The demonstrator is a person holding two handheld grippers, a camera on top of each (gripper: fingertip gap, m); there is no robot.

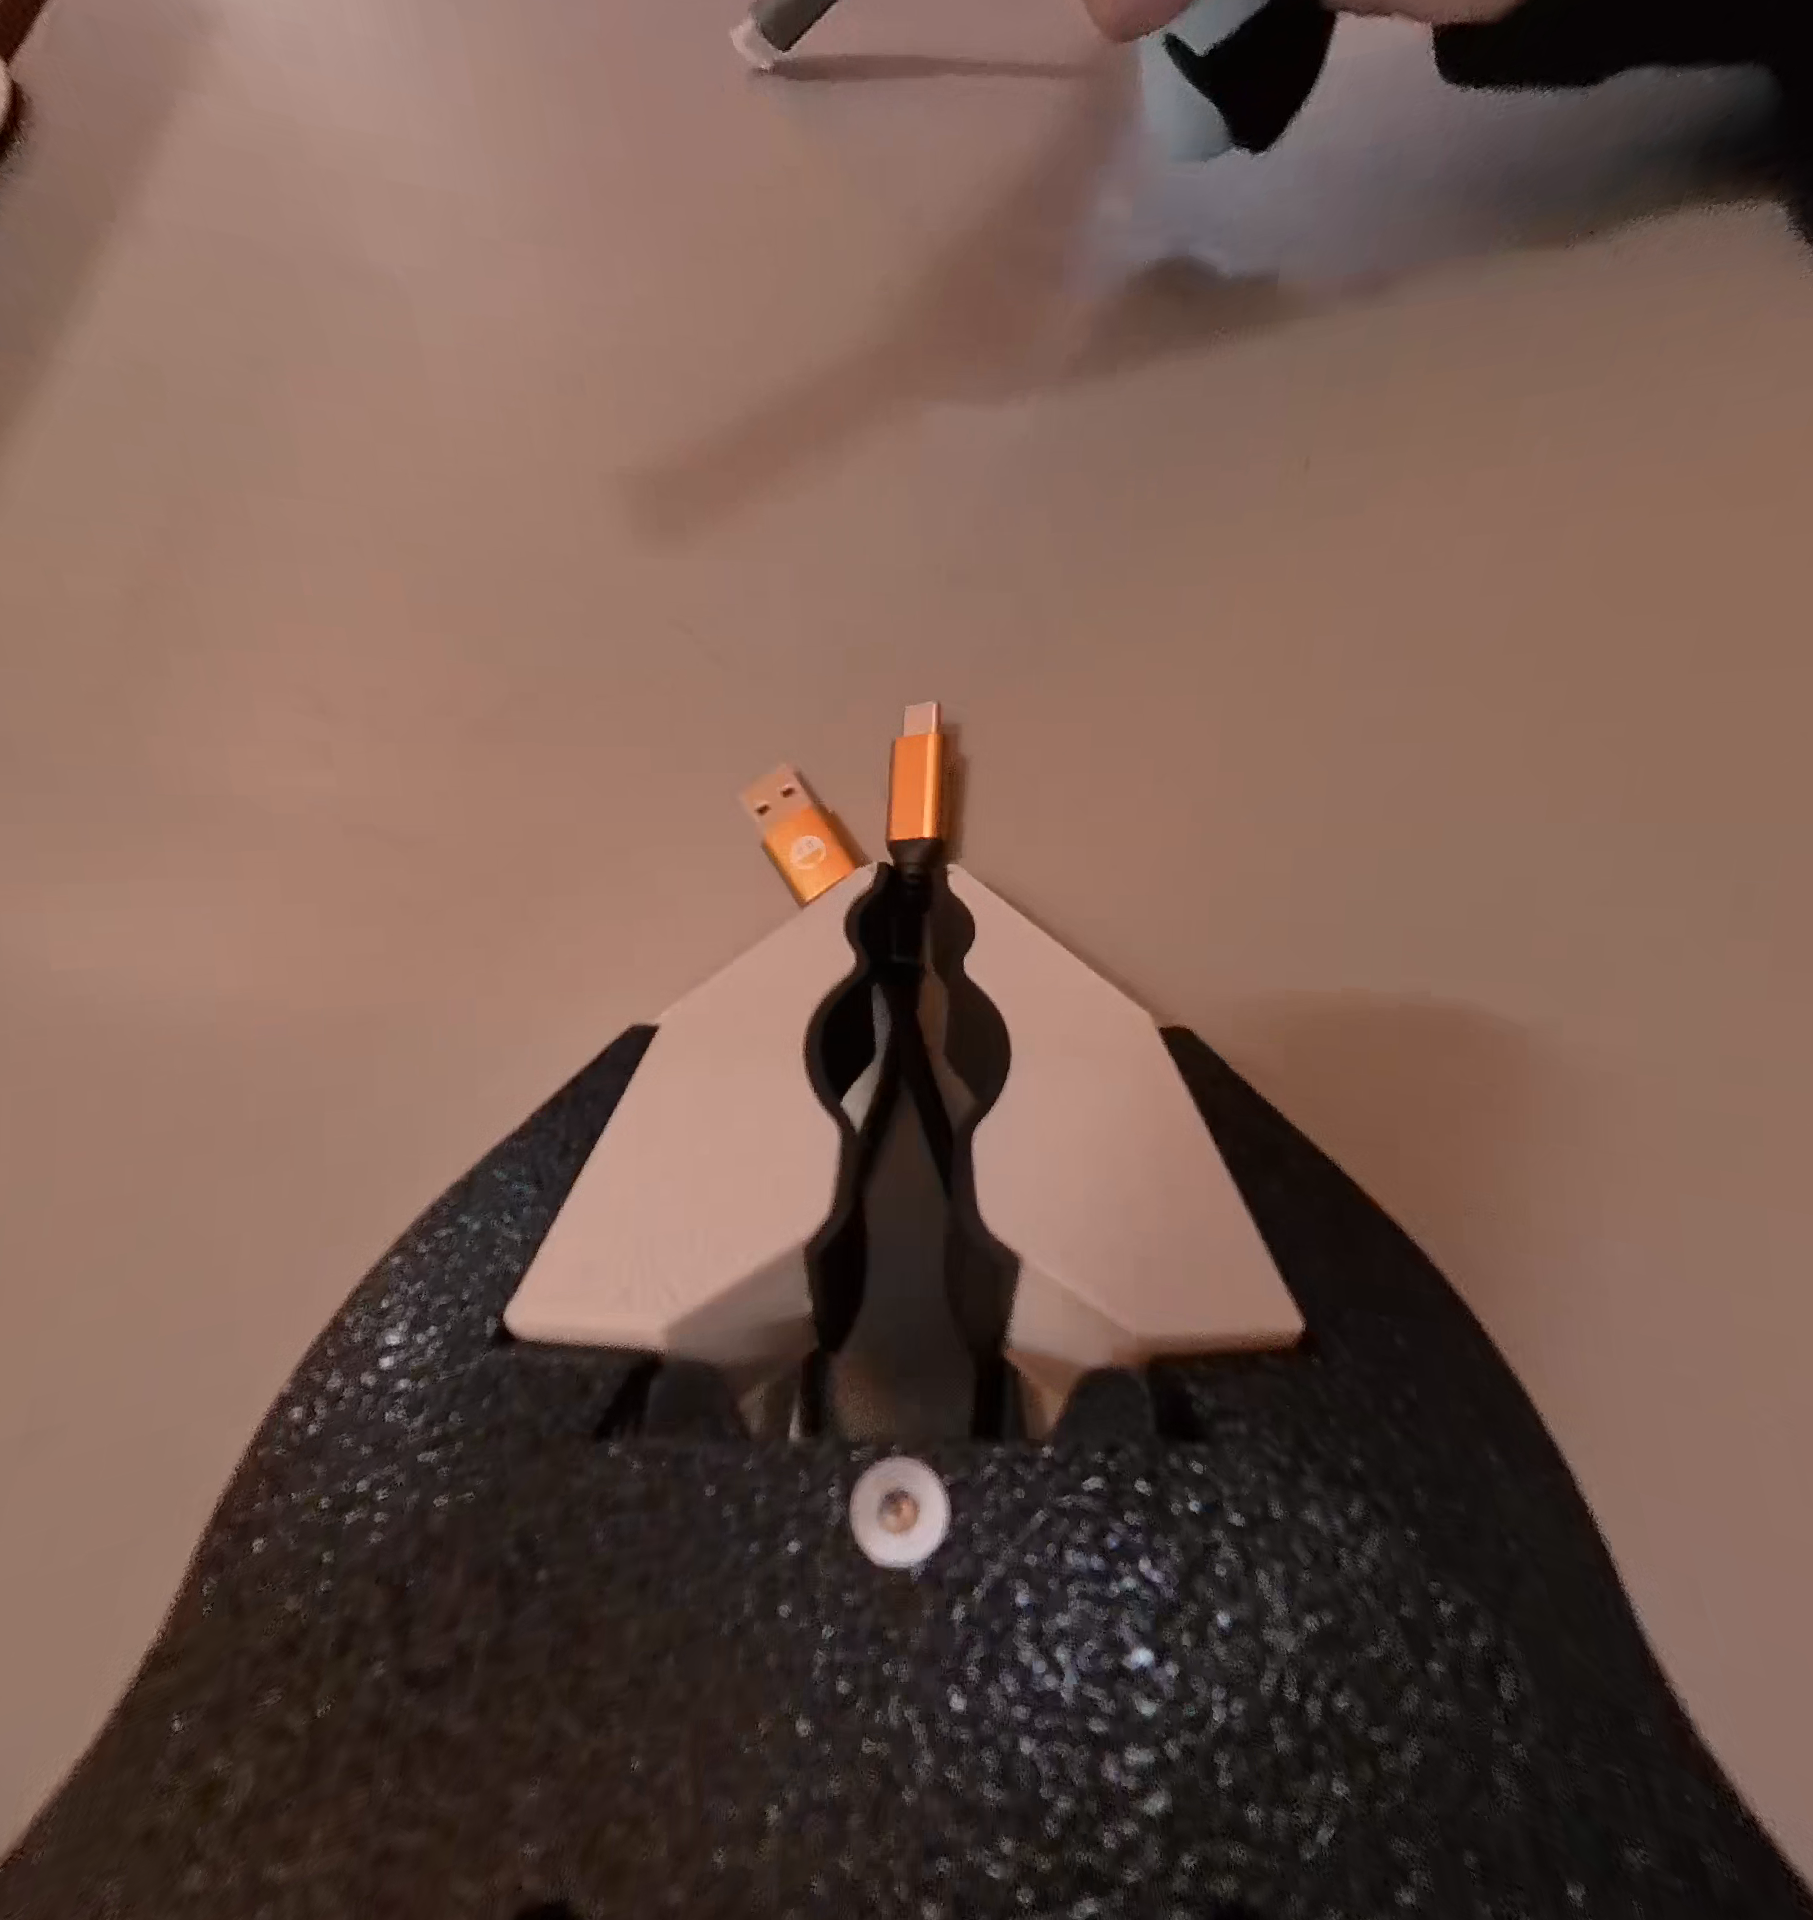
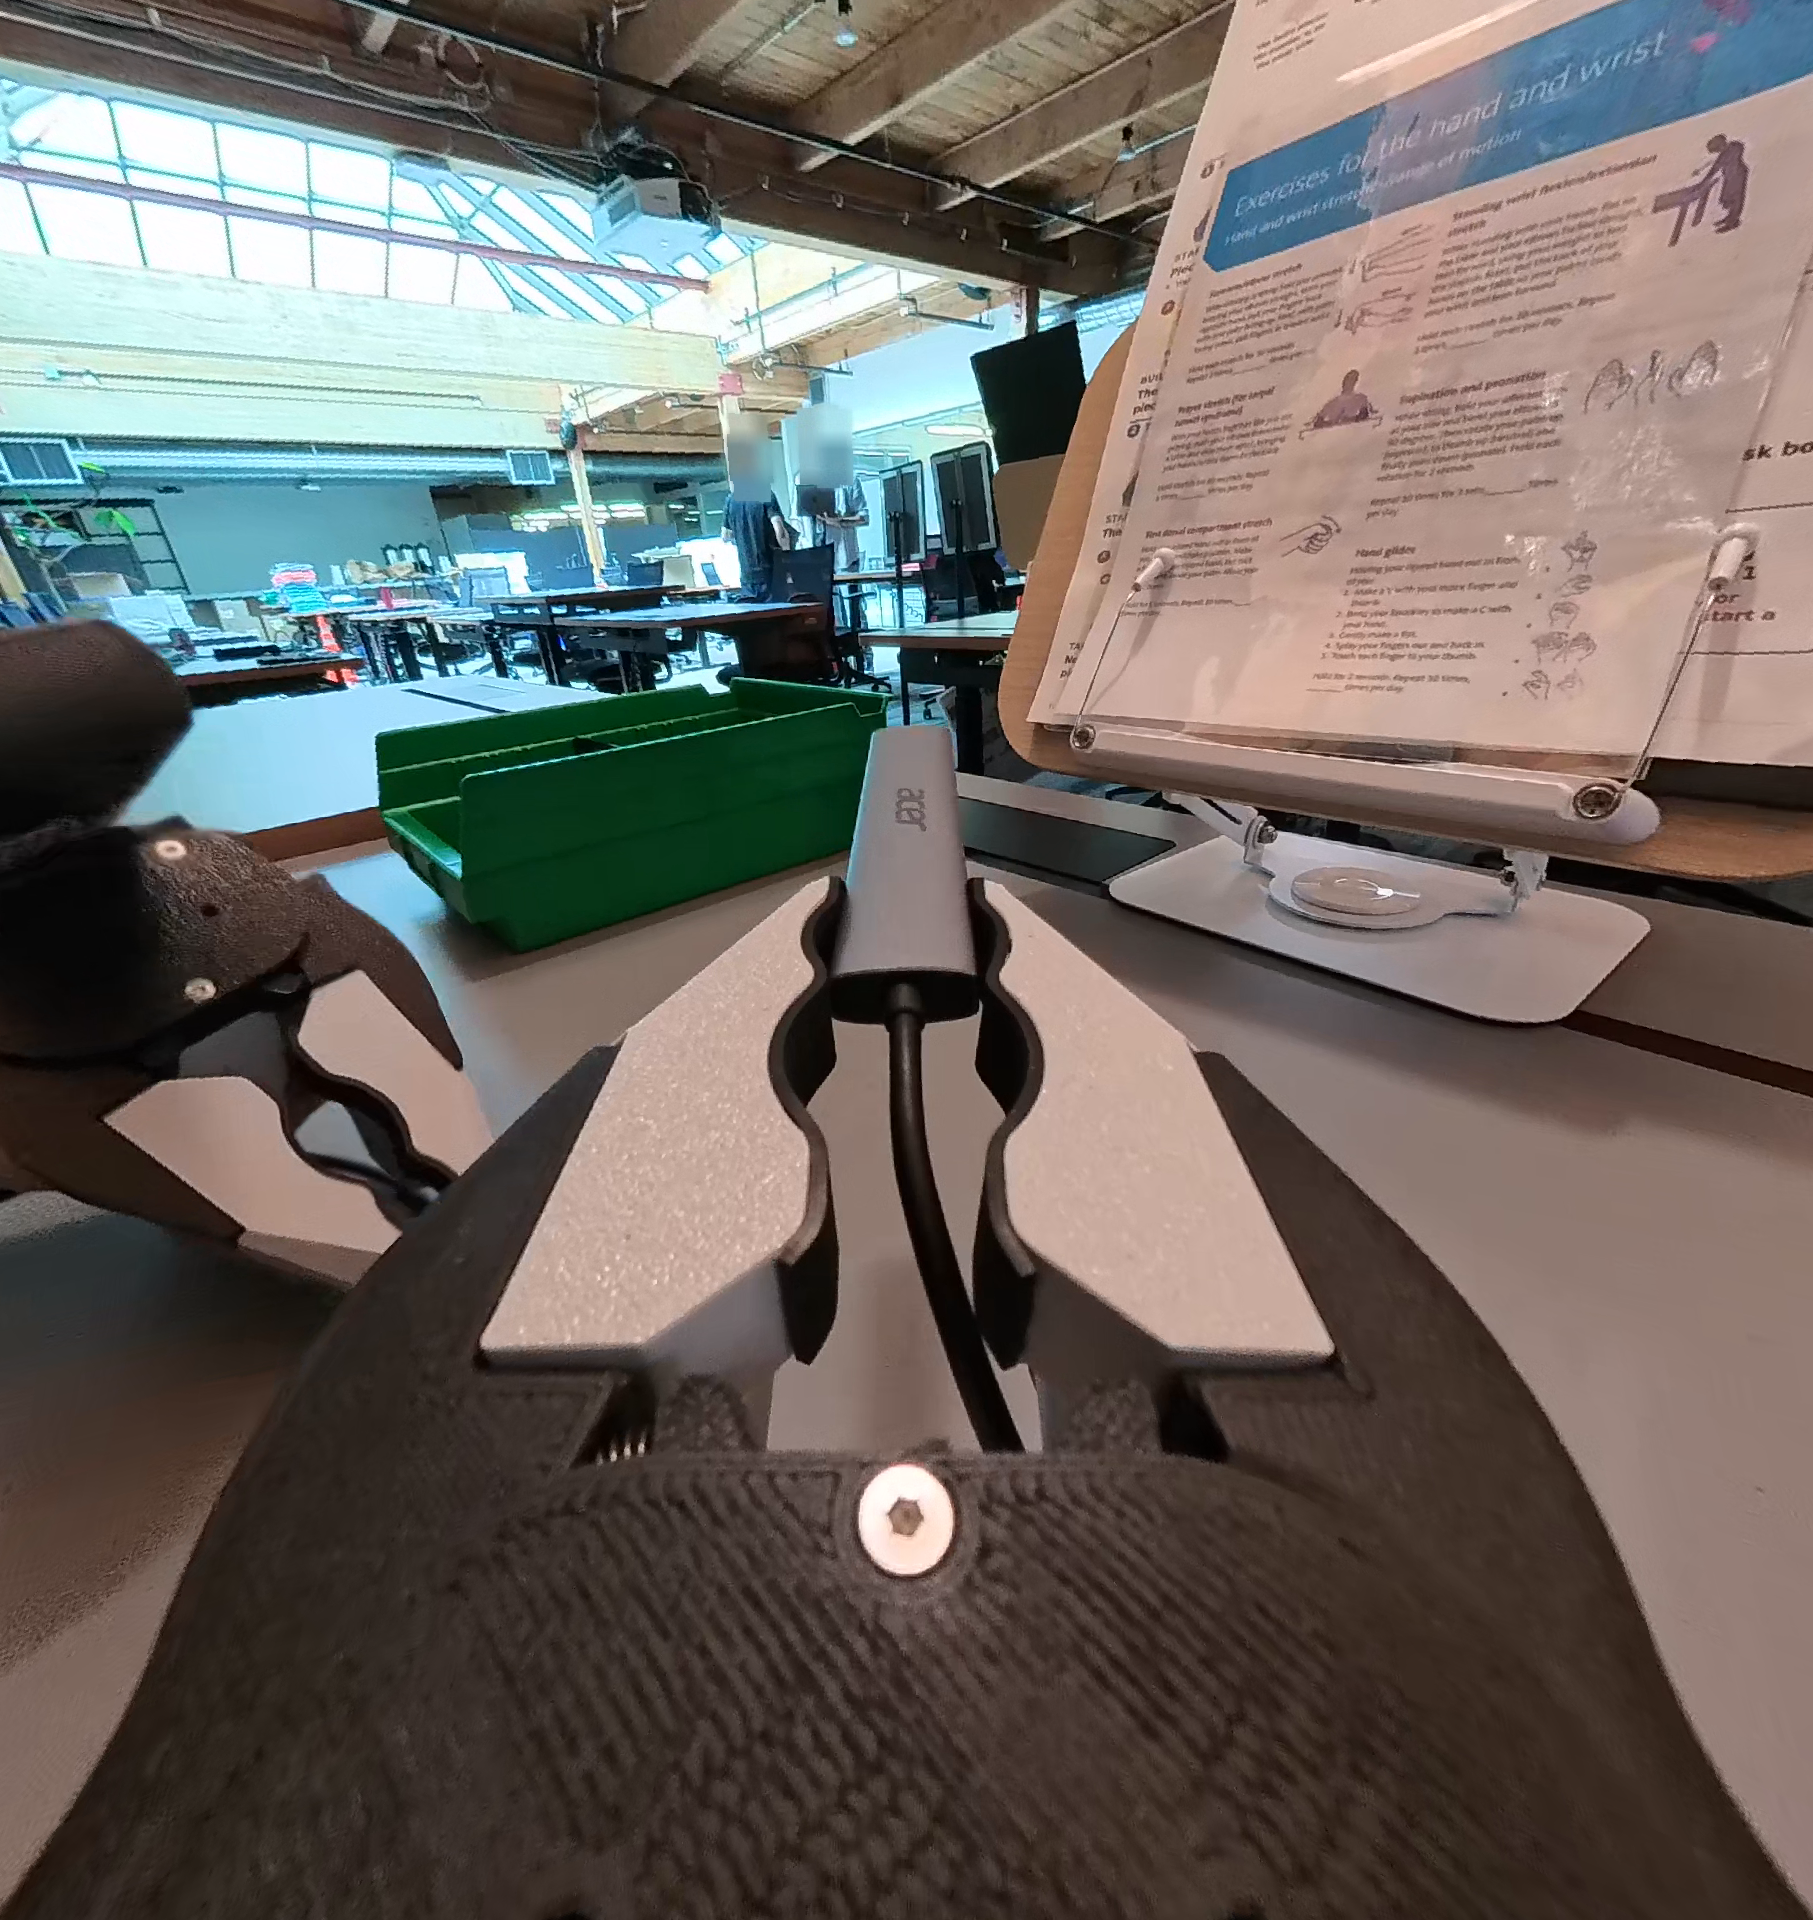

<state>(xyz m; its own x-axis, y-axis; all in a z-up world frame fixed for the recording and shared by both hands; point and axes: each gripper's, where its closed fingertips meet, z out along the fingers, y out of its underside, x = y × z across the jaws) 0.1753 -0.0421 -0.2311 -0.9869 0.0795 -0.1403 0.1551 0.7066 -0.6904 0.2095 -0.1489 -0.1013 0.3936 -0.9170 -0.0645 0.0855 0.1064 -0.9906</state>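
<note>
Left gripper is pinching a black cable just behind its orange slim connector, which is pointing forward above the beige worktop. The cable's second end, an orange flat plug, is sitting just left of it, angled up-left. Right gripper is clamping the near end of a grey adapter bar, which is tilting up and forward, its black lead trailing back between the fingers.
</note>
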